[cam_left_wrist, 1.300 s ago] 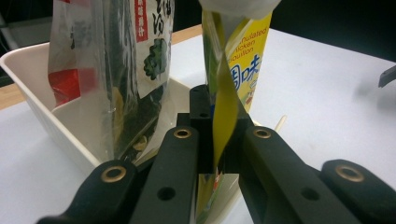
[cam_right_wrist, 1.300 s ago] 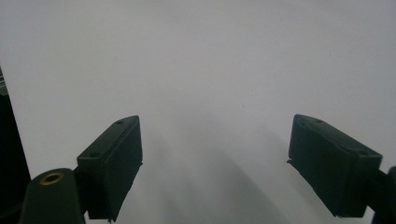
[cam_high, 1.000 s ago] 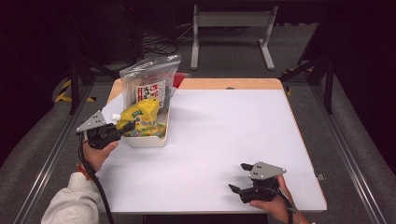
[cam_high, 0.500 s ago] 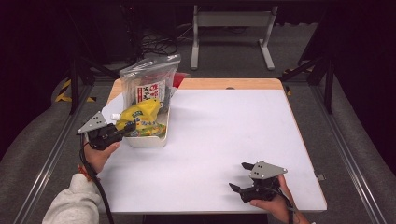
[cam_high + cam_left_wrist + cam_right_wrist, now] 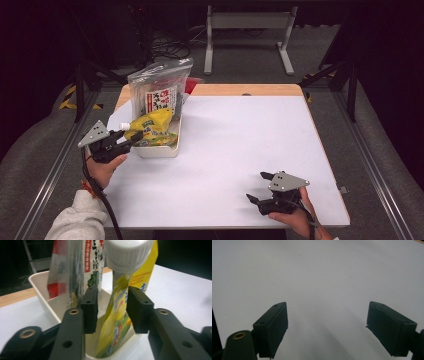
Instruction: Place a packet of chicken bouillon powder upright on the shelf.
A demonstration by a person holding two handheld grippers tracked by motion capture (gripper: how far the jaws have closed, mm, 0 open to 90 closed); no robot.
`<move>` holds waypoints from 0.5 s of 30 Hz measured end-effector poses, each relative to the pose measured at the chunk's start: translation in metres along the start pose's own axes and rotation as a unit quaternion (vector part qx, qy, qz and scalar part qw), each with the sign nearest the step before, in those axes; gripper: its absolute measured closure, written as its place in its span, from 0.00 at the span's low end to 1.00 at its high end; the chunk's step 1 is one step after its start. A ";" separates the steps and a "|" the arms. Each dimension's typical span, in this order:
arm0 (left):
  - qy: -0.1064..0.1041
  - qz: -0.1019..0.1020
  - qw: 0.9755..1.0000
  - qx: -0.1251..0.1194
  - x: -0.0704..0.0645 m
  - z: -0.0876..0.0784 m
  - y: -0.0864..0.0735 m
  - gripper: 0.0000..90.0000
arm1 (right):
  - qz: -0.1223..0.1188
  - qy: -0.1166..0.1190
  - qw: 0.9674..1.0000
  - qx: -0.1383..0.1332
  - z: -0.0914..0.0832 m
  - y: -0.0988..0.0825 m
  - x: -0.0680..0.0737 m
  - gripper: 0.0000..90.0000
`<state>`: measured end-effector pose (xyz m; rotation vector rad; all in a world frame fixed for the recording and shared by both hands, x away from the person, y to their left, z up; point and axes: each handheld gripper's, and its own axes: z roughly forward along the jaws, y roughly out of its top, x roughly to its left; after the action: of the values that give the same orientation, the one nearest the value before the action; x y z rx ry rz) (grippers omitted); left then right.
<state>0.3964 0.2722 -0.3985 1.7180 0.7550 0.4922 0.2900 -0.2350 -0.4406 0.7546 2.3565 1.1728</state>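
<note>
1. Two grippers are in use over a white tabletop (image 5: 225, 165); a cream tray (image 5: 159, 150) near its left edge serves as the landmark.
2. Left gripper (image 5: 131, 142): positioned at the tray's near-left corner, jaws narrowly apart on either side of a yellow spouted pouch (image 5: 117, 315) without visibly pressing it.
3. Yellow pouch: lies inside the tray, white cap (image 5: 127, 255) pointing toward the left gripper.
4. Clear bag (image 5: 161, 92) with a red-and-white label: stands upright in the tray, behind the pouch.
5. Right gripper (image 5: 259, 187): well right of the tray, near the tabletop's front edge, jaws wide and empty.
</note>
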 end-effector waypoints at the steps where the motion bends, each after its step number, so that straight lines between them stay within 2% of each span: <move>1: 0.006 0.001 1.000 -0.002 -0.001 -0.001 0.000 0.63 | 0.000 0.000 1.000 -0.002 0.000 0.001 0.000 0.19; 2: 0.015 0.002 1.000 0.000 -0.003 -0.004 0.001 0.61 | 0.001 -0.001 1.000 -0.003 0.000 0.001 0.000 0.19; 3: 0.015 0.002 1.000 0.000 -0.003 -0.004 0.001 0.59 | 0.000 -0.001 1.000 -0.005 0.000 0.002 -0.001 0.19; 4: 0.027 0.004 1.000 -0.006 -0.006 -0.008 0.002 0.55 | -0.001 -0.001 1.000 -0.006 0.000 0.002 -0.001 0.19; 5: 0.027 0.004 1.000 -0.006 -0.006 -0.008 0.002 0.49 | -0.001 -0.001 1.000 -0.006 0.000 0.002 -0.001 0.19; 6: 0.045 0.005 0.999 -0.006 -0.009 -0.011 0.004 0.47 | -0.001 -0.001 1.000 -0.007 0.001 0.003 -0.002 0.19; 8: 0.058 0.002 0.998 -0.005 -0.012 -0.013 0.004 0.42 | -0.001 0.001 1.000 -0.007 0.002 0.004 -0.002 0.19; 11: 0.064 0.009 0.998 0.001 -0.016 -0.015 0.005 0.35 | -0.004 0.001 1.000 -0.009 0.003 0.006 -0.003 0.19; 15: 0.074 0.007 0.997 -0.002 -0.020 -0.019 0.005 0.28 | -0.004 0.002 1.000 -0.012 0.003 0.008 -0.004 0.19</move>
<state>0.3709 0.2701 -0.3874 1.6980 0.8471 0.6359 0.2971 -0.2318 -0.4354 0.7339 2.3415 1.1975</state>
